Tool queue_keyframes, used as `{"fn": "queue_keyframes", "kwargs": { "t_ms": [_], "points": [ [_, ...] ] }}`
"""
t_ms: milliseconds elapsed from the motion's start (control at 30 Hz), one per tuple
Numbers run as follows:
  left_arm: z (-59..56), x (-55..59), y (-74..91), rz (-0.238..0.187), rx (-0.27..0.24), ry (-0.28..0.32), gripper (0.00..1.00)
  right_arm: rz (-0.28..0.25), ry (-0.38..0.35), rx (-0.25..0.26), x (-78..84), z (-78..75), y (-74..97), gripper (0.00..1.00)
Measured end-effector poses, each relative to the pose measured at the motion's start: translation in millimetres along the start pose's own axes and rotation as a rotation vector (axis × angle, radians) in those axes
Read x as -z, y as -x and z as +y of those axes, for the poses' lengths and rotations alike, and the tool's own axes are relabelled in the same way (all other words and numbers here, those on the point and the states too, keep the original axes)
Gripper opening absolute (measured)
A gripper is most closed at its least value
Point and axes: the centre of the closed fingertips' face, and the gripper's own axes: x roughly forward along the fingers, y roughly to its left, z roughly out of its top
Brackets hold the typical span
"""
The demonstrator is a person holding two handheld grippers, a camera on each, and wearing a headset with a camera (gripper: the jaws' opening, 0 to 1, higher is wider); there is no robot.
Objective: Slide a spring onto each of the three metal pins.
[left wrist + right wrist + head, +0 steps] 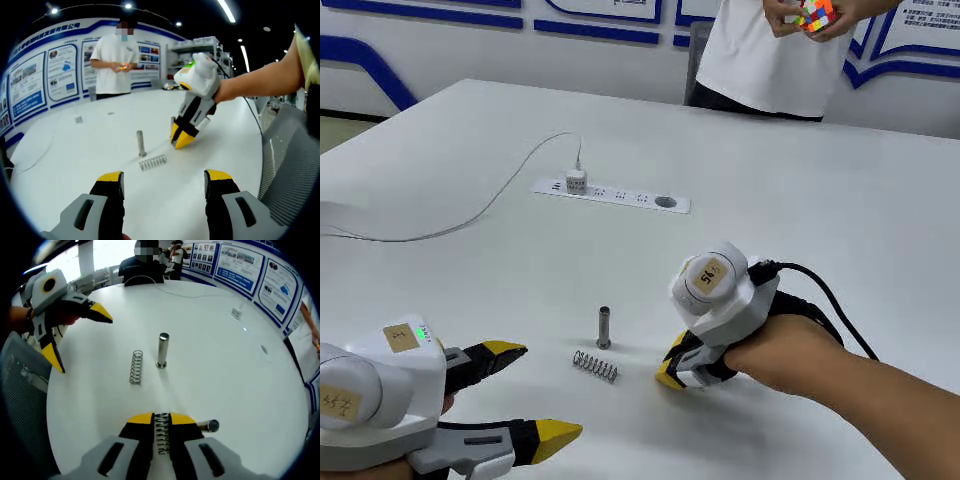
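**Head view:** A short grey metal pin (604, 327) stands up on the white tabletop (800, 230). A small silver coil spring (595, 365) lies flat near the pin and does not touch it. The left gripper (532, 390), white with black and yellow tips, is at the bottom left. Its jaws are spread wide with nothing in them. The right gripper (668, 378) points down at the tabletop, just beside the coil spring. Farther back lies a long white power strip (610, 195). A person in a white shirt holds a colourful cube (815, 12).

**Left gripper view:** The left gripper (165, 176) is wide open. The pin (141, 143) and the coil spring (152, 162) sit ahead of it. The right gripper (181, 139) tips down beside them.

**Right gripper view:** The right gripper (161, 419) is squeezed onto a second spring (161, 434), which sits between its jaws. A second metal pin (207, 426) is just beside one jaw. I cannot tell if it stands or lies. The first pin (162, 350) stands ahead, with the coil spring (136, 367) lying beside it. The open left gripper (80, 340) is farther off.
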Motion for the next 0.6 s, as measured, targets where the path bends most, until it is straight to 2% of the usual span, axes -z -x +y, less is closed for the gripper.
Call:
{"fn": "queue_keyframes", "kwargs": {
  "t_ms": [200,600],
  "points": [
    [0.6,0.1,0.1,0.000,-0.002,-0.001,0.66,-0.004,-0.003,0.008,1.7,0.1,1.7,0.12],
    [0.5,-0.9,-1.1,-0.001,0.001,-0.004,0.66,-0.075,-0.024,0.028,-5.0,3.1,21.5,0.12]
  ]
}}
